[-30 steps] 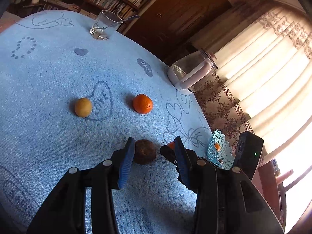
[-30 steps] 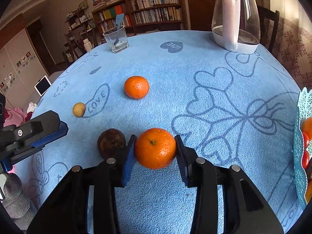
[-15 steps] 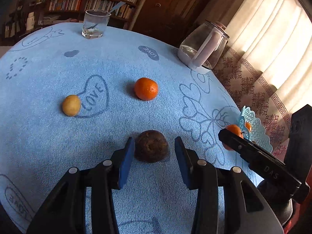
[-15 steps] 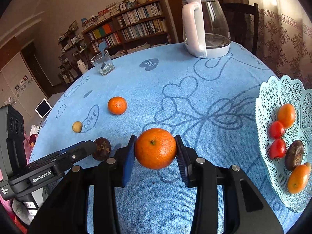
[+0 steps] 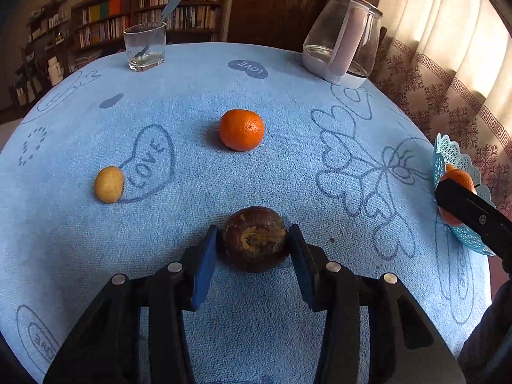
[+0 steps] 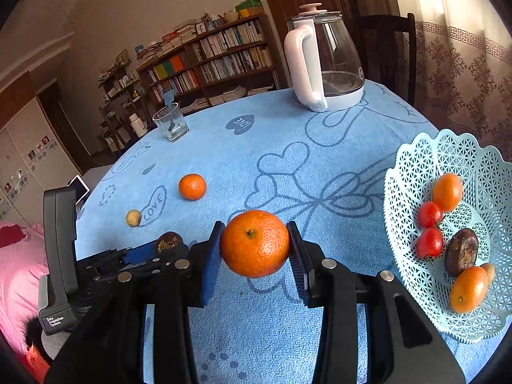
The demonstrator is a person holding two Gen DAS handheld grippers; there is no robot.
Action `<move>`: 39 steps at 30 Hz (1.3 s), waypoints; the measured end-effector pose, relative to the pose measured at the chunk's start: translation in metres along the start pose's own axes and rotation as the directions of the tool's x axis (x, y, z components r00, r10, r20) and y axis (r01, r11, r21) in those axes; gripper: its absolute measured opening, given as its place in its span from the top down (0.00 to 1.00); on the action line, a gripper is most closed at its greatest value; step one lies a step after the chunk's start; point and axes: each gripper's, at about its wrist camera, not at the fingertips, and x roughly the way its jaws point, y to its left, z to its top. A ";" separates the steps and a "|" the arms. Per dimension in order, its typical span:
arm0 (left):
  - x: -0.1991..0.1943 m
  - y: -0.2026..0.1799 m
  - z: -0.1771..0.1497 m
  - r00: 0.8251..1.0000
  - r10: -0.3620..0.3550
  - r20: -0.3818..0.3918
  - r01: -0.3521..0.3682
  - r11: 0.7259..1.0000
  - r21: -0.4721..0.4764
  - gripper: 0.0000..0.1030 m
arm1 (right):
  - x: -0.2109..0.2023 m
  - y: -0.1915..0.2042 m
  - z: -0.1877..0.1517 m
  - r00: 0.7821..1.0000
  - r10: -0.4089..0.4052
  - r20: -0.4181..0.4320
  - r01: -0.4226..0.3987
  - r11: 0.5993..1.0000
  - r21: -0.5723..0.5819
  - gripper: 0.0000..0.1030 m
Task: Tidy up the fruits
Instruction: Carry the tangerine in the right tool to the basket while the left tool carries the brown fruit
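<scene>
A dark brown round fruit (image 5: 252,240) rests on the blue cloth between the blue pads of my left gripper (image 5: 254,236). The pads stand close at either side of it, and I see no squeeze. My right gripper (image 6: 255,240) is shut on an orange (image 6: 255,243), held above the cloth just left of the pale blue lattice basket (image 6: 412,166). The basket holds several fruits: oranges, red tomatoes and another dark brown one. A second orange (image 5: 241,129) and a small yellow fruit (image 5: 109,184) lie farther out on the cloth.
A glass with a spoon (image 5: 145,46) and a clear kettle (image 5: 342,44) stand at the far side of the round table. A curtain hangs to the right and bookshelves stand behind. The basket (image 5: 444,156) sits near the right edge of the table.
My left gripper has rolled level and moved forward so that the brown fruit lies between its pads. My right gripper has lifted the orange and carried it right, toward the basket.
</scene>
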 end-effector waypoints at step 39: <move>-0.065 -0.067 0.001 0.990 -0.053 0.129 0.044 0.996 0.075 0.57 | -0.095 -0.149 0.001 0.966 -0.214 0.146 0.176 0.955 0.238 0.61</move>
